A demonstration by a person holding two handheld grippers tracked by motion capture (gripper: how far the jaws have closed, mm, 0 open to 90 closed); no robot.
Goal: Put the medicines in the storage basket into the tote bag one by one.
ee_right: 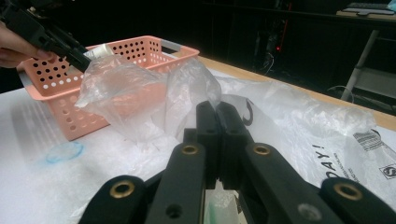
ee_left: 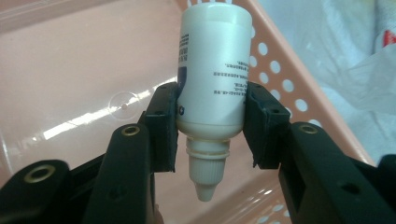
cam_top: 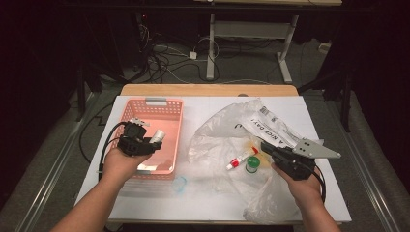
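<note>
White tabletop [cam_top: 145,198], dark room | left tongs [ee_left: 212,123] pinching white dropper bottle [ee_left: 212,70], nozzle down, above pink basket [cam_top: 174,108] | right tongs [ee_right: 218,140] pressed together on plastic bag [ee_right: 289,116] right of basket | risk: smooth bottle slips, misses basket

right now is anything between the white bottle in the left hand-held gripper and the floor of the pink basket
Nothing visible. The left hand-held gripper holds the white bottle cap-down over the pink basket, and the basket floor beneath it looks bare. The red-capped tube and green-capped jar lie apart, on the plastic bag.
</note>
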